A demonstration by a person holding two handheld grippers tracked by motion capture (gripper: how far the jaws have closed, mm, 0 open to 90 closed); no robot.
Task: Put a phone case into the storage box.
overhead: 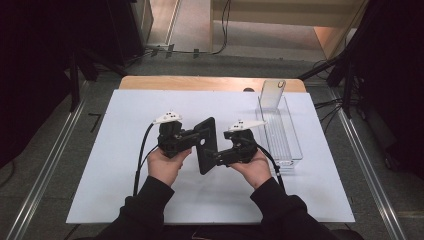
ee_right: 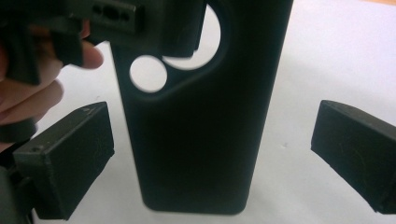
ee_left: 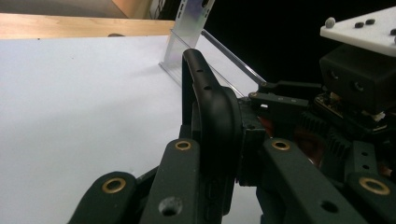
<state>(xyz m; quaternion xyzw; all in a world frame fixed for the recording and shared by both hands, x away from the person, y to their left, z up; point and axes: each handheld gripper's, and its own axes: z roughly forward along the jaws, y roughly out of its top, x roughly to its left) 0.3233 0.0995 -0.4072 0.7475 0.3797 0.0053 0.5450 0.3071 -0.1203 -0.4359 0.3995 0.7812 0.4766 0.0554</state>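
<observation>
Item 1, left: person's left hand (overhead: 165, 165), dark sleeve, carrying the left claw (overhead: 196, 137). Its jaws stand narrow and are clamped on the upper edge of a black phone case (overhead: 206, 145); in the left gripper view the case's rounded rim (ee_left: 212, 107) sits squeezed between the two jaw arms.

Item 2, centre: the black phone case, held upright and slightly tilted above the white tabletop (overhead: 115, 150), between the two claws. In the right gripper view its flat back (ee_right: 196, 126) shows a round hole and a larger camera cutout near the top.

Item 3, right of centre: person's right hand (overhead: 256, 167) with the right claw (overhead: 216, 159). Its jaws stand wide, one pad (ee_right: 70, 158) on each side of the case's lower end, both clear of it.

Item 4, far right: a clear plastic tray (overhead: 295, 150), long and narrow, lying on the tabletop near its right edge, well apart from the case. A clear flat piece (overhead: 272, 94) stands upright at its far end.
</observation>
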